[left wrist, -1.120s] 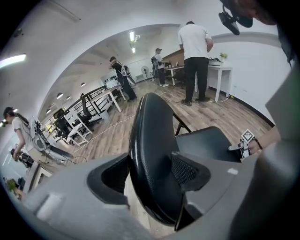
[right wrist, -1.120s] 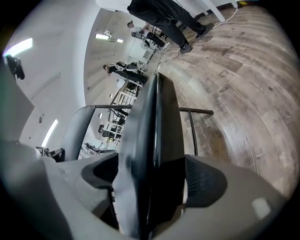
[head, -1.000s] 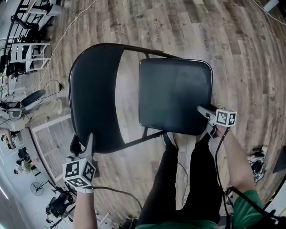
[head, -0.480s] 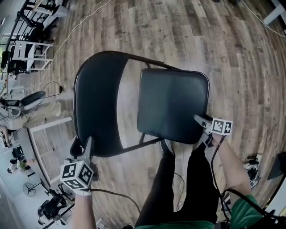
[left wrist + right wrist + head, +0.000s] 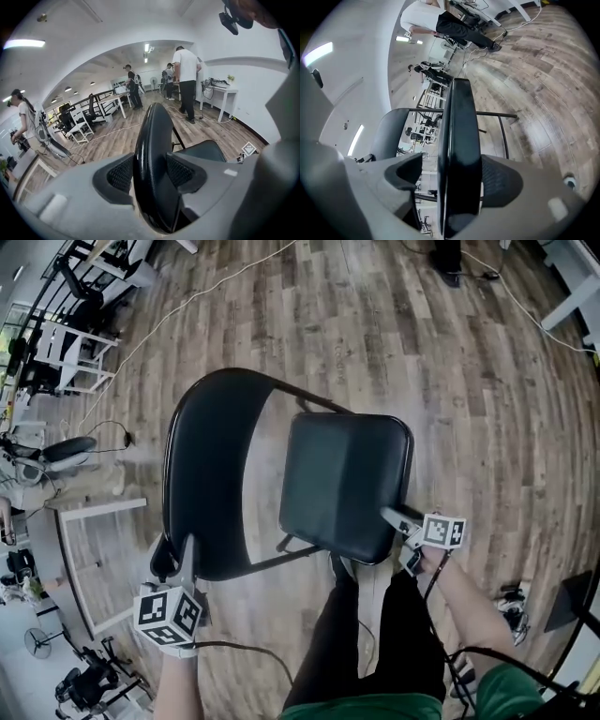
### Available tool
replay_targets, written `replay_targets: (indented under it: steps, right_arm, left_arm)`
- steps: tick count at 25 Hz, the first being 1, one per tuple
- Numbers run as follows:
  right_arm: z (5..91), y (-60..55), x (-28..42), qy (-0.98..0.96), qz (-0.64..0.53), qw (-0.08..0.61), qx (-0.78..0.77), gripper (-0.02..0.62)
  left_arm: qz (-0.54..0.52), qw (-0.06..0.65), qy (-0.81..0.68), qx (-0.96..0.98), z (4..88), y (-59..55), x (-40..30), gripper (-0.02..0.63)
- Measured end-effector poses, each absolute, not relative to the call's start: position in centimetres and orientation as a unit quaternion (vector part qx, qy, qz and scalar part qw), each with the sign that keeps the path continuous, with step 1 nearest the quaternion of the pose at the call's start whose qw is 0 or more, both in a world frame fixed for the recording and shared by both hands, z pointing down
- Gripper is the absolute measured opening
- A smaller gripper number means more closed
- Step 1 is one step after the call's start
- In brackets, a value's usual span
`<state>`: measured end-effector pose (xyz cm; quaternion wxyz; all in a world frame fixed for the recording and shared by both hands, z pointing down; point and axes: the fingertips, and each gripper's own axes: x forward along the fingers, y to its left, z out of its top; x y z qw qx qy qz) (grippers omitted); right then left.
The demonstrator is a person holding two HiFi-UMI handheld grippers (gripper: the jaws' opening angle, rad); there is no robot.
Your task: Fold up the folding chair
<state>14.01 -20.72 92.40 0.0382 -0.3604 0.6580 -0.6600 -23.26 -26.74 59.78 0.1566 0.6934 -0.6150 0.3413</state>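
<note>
Both just closing | left hand-held gripper (image 5: 149,172) pinches backrest (image 5: 206,474) | right hand-held gripper (image 5: 459,180): seat (image 5: 342,484) touches one pad; frame (image 5: 497,114) mostly hidden

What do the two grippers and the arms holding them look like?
The left gripper and right gripper are light grey plastic, each bearing a white marker cube with black square patterns. Their jaws carry black textured pads. A black cable trails from each. The person wears a green top and black trousers; the forearms are uncovered.
</note>
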Motion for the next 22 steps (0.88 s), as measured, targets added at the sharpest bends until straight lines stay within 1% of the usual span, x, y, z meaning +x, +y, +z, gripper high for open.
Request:
replay_targets:
  steps: [11,17,22]
  right_arm:
    - [86.1,-22.3,9.1,0.655,-0.649,0.022,-0.386,0.387]
    - [82.0,-23.4,5.1,0.652,-0.643,0.025,-0.401,0.387]
    - [78.8,-24.6,1.5,0.649,-0.635,0.027,-0.418,0.387]
  left_arm:
    - [0.315,0.157,-0.607,0.712,56.2,-27.1,-25.4,0.209]
    - [0.298,0.168,-0.611,0.714,54.0,-27.0,-26.7,0.199]
    - [0.295,0.157,-0.614,0.715,52.2,-27.0,-27.6,0.198]
